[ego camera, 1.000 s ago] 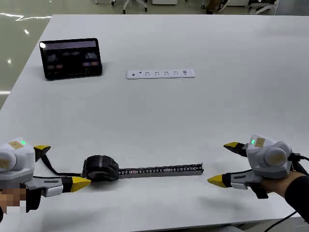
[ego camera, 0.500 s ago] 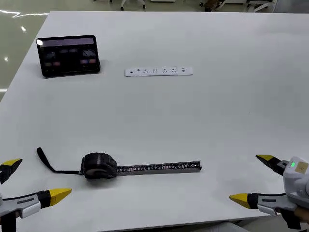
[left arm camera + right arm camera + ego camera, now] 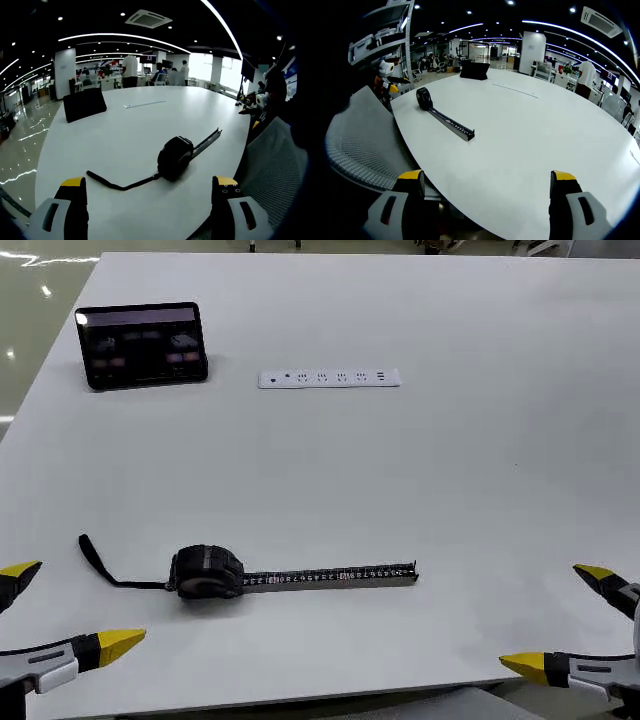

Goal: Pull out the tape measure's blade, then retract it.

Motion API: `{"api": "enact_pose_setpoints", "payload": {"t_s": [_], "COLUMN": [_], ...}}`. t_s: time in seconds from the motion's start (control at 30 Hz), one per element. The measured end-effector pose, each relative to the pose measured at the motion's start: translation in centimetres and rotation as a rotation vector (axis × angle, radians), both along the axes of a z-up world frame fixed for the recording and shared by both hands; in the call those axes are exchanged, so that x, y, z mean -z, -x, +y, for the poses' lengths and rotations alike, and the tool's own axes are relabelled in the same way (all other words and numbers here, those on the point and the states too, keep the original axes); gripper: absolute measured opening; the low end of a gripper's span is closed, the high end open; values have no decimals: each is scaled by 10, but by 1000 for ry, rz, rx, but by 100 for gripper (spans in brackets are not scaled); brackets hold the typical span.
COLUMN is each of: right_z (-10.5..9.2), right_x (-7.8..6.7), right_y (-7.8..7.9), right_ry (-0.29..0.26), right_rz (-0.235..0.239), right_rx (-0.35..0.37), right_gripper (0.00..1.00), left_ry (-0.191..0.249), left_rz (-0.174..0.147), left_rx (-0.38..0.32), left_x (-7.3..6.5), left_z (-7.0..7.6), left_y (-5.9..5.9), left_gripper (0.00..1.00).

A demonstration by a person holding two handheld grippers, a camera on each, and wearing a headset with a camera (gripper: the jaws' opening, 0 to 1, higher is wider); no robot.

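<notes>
Head view, items as you have them now. Tape measure (image 3: 207,572): case on its side on the worktop (image 3: 400,470), towards the near edge, unmoved. Blade (image 3: 330,576): drawn out to your right, flat on the surface, the same length showing as a second ago. Strap (image 3: 100,562): trailing off the case to the left. Left claw (image 3: 72,606): jaws spread wide, holding nothing; a second ago it sat right at the case, now it is back at the near edge, well apart from it. Right claw (image 3: 555,618): jaws likewise spread and empty; it was near the blade's tip, now it is pulled away to the near right corner. Tablet (image 3: 142,344) and power strip (image 3: 329,378): far side, untouched. Reading for the task: the pull-out looks done, and you have let go of both ends. Since the blade stays out by itself, the lock is probably on; the retraction is not yet done.
</notes>
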State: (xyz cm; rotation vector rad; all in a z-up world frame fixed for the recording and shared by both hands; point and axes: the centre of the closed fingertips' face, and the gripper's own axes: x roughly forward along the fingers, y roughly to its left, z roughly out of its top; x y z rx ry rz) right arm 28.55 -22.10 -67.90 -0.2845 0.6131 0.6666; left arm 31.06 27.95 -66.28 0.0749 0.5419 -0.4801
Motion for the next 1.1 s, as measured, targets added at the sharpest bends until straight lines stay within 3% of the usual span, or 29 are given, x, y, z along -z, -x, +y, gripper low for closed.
{"api": "enact_pose_setpoints", "payload": {"t_s": [0.33,0.6,0.83,1.1], "right_z": [7,8,4,4], "right_x": [3,3,1,-2], "right_y": [2,4,3,0], "right_ry": [-25,-10,-13,-8], "right_rz": [36,26,20,18], "right_rx": [-1,-19,-6,-13], "right_gripper": [100,100,100,100], "left_ry": [-1,-8,-24,-31], "left_rz": [1,0,24,29], "left_rx": [5,25,61,79], "left_x": [-3,-6,-1,-2], "left_z": [2,-3,-11,-18], "left_y": [1,0,5,5], "left_gripper": [100,100,100,100]}}
